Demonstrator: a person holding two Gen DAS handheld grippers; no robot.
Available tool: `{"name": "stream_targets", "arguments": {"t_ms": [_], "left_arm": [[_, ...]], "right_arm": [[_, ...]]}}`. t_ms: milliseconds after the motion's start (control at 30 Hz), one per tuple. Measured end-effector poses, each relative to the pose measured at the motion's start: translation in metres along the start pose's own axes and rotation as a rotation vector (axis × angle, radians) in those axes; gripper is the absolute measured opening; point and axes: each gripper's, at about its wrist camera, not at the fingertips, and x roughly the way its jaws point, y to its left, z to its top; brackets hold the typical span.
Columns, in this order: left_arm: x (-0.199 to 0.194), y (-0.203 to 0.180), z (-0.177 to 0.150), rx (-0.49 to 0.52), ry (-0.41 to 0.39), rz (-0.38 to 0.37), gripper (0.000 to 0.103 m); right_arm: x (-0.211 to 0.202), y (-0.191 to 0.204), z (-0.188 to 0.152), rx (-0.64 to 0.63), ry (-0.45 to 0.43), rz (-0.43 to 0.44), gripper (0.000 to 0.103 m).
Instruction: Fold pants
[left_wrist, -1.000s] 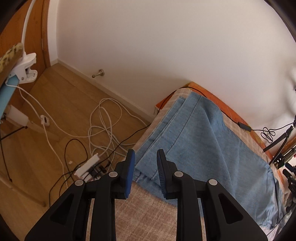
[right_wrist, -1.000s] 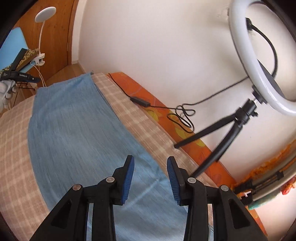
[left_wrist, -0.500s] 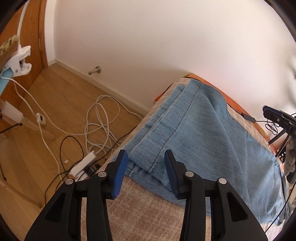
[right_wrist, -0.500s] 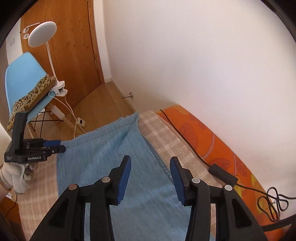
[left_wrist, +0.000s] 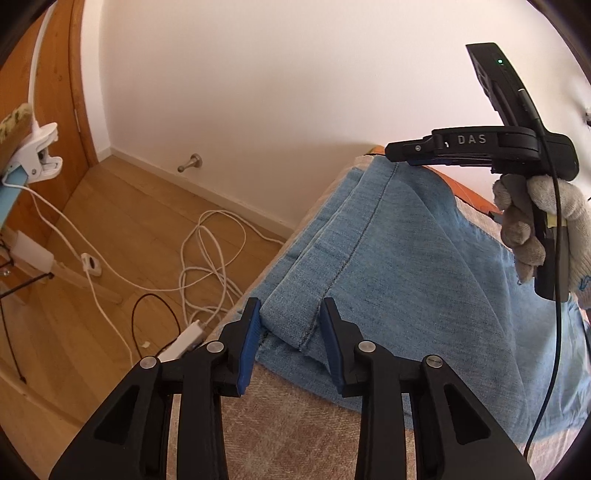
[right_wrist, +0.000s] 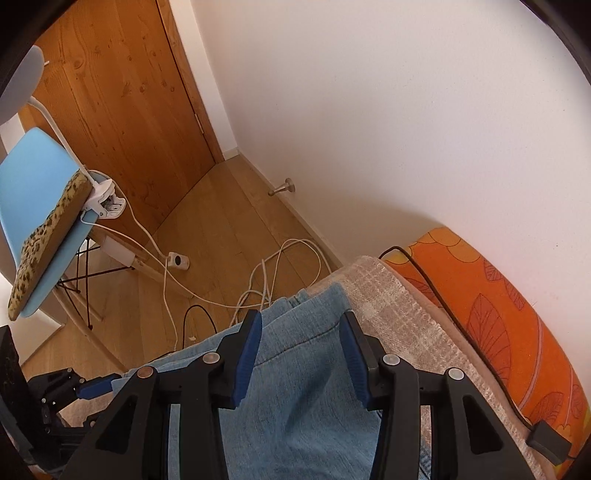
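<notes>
Hem corners of pants (left_wrist: 388, 236) at bed (left_wrist: 295, 424) end: left gripper (left_wrist: 290, 341) closing astride near corner, right gripper (right_wrist: 301, 350) parted, empty; pinch both layers.

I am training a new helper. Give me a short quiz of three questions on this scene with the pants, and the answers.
1. True or false: the pants are black.
2. What lies on the floor? A) white cables B) shoes C) books
3. What colour is the chair?

Key: 1 false, they are blue denim; 2 A; 3 light blue.
</notes>
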Motion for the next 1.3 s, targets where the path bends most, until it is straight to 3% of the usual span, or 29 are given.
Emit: {"name": "stream_targets", "arguments": {"t_ms": [67, 133, 300, 400, 500, 533, 600, 667, 700, 933, 1233, 1267, 1300], "left_arm": [[0.0, 0.003, 0.001, -0.014, -0.01, -0.009, 0.013], [-0.002, 0.006, 0.002, -0.028, -0.021, -0.021, 0.01], [-0.004, 0.004, 0.001, -0.018, -0.035, -0.024, 0.008], [-0.007, 0.004, 0.0, -0.014, -0.054, -0.029, 0.005], [-0.009, 0.005, 0.0, -0.017, -0.067, -0.035, 0.005], [-0.009, 0.005, 0.0, -0.016, -0.069, -0.035, 0.004], [-0.01, 0.005, 0.0, -0.013, -0.072, -0.035, 0.004], [-0.011, 0.006, 0.0, -0.018, -0.074, -0.037, 0.004], [-0.011, 0.007, 0.0, -0.022, -0.073, -0.041, 0.004], [-0.022, 0.018, 0.0, -0.047, -0.075, -0.051, 0.004], [-0.009, 0.028, -0.001, -0.046, -0.007, -0.006, 0.004], [-0.008, 0.028, -0.001, -0.047, -0.007, -0.001, 0.004], [-0.009, 0.026, -0.001, -0.043, -0.009, 0.005, 0.005]], "right_arm": [[0.01, 0.001, 0.003, 0.002, 0.024, -0.022, 0.045], [0.015, 0.001, 0.004, 0.01, 0.027, -0.069, 0.045], [0.003, -0.016, 0.006, 0.061, -0.043, -0.102, 0.045], [0.011, -0.028, 0.006, 0.107, -0.016, -0.106, 0.045], [0.019, -0.031, 0.005, 0.114, 0.008, -0.058, 0.045], [0.022, -0.031, 0.004, 0.111, 0.018, -0.039, 0.042], [0.025, -0.028, 0.002, 0.092, 0.038, -0.035, 0.021], [0.024, -0.023, 0.002, 0.063, 0.03, -0.056, 0.006], [0.022, -0.022, 0.003, 0.059, 0.019, -0.055, 0.005], [0.0, -0.005, 0.016, -0.011, -0.07, -0.046, 0.004], [0.04, 0.011, 0.009, -0.071, -0.018, -0.124, 0.004], [0.041, 0.01, 0.009, -0.065, -0.017, -0.126, 0.007], [0.04, 0.008, 0.009, -0.053, -0.019, -0.135, 0.017]]}}
